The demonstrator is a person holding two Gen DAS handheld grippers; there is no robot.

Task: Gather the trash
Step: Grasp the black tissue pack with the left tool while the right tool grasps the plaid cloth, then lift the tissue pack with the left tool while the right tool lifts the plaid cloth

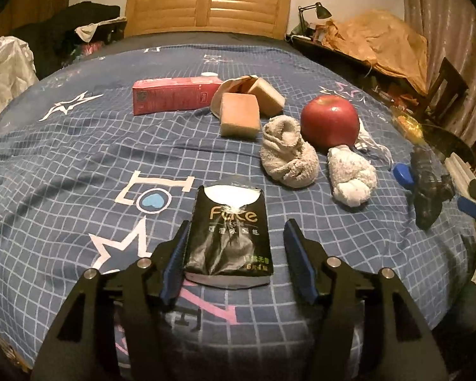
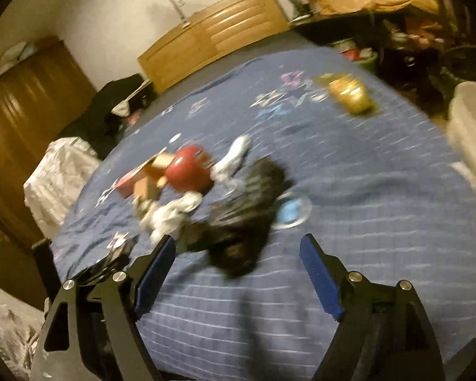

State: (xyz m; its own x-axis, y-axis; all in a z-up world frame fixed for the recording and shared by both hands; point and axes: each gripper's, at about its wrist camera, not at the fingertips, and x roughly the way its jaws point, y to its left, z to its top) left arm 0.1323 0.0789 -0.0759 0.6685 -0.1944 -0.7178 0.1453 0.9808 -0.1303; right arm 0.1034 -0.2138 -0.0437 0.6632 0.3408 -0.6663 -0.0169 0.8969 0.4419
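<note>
A black "Face" tissue pack (image 1: 228,235) lies flat on the blue checked bedsheet (image 1: 79,165), between the fingers of my left gripper (image 1: 238,225). Its left pad (image 1: 174,260) is at the pack's edge and the right pad stands clear, so this gripper is open. A crumpled black wrapper (image 1: 428,190) lies near the bed's right edge between the blue pads of my right gripper (image 1: 438,192). In the blurred right wrist view that wrapper (image 2: 238,209) sits just ahead of my right gripper (image 2: 238,238), which is wide open and grips nothing.
On the bed lie a red carton (image 1: 174,95), tan blocks (image 1: 241,117) by a paper bag, a red apple (image 1: 330,120), two rolled cloth bundles (image 1: 288,155), clear plastic (image 1: 371,146) and a yellow wrapper (image 2: 350,95). A pale container (image 2: 472,127) stands at the right, a cluttered desk (image 1: 349,47) behind.
</note>
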